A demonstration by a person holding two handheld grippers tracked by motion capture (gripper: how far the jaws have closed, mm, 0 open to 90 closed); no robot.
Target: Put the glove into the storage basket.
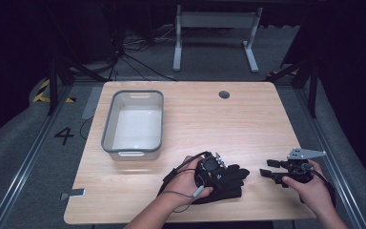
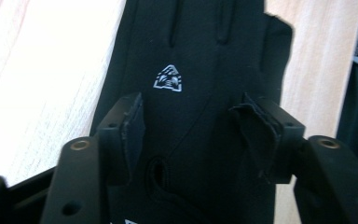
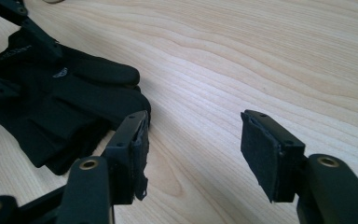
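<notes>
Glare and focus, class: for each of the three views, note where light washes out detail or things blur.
High view: dark surroundings, a bright sheen on the pale wooden table. Left gripper view: table at left bleached white, the black fabric glove sharp, near jaws soft. Right gripper view: even light, crisp wood grain, gloves slightly soft.

A white triangular logo (image 2: 169,78) is printed on the back of the black glove (image 2: 205,56); the design inside it is too small to make out. The right gripper view shows small white lettering along the glove's cuff (image 3: 13,50), too blurred to read, and a small pale emblem (image 3: 60,72) near the knuckles. On the grey floor left of the table (image 1: 195,109), a large dark numeral "4" (image 1: 64,135) is painted. Yellow-and-black hazard stripes (image 1: 43,90) mark the floor beyond it.
</notes>
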